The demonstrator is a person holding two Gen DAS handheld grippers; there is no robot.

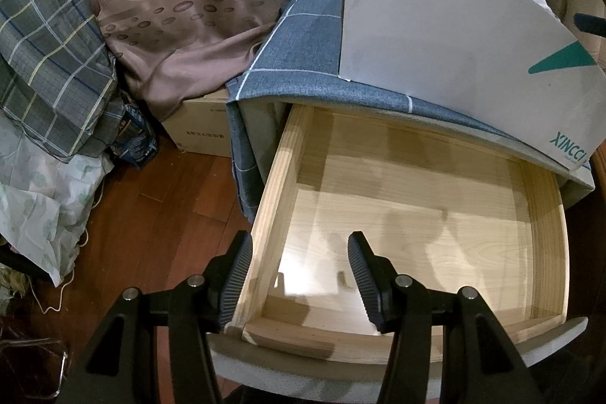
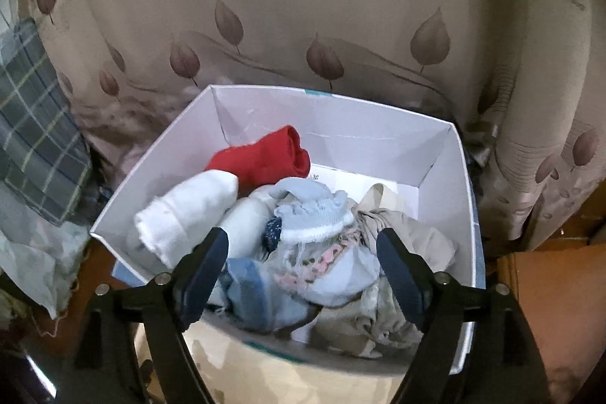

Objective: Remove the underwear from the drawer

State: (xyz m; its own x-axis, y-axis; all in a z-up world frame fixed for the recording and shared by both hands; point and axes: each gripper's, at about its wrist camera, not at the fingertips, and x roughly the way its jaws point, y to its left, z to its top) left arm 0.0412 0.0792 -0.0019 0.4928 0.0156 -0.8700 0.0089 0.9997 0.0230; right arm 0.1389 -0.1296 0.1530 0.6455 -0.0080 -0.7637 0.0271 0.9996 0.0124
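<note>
Both tongs, left point(image 1: 299, 275) and right point(image 2: 303, 252), are open; the underwear point(image 2: 325, 264) in the box point(image 2: 447, 154) is soft and light, so pinch a thick fold.

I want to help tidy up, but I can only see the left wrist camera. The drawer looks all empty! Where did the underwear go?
Observer: Into the white box. The right wrist view looks straight down into it, and it holds a pile of small clothes.
Operator: What colours are they?
Observer: A rolled red piece lies at the back, a white roll on the left, pale blue and beige pieces in front.
Operator: Is the right gripper holding one?
Observer: No. The right gripper hangs over the pile with its jaws apart, and nothing is pinched between them.
</note>
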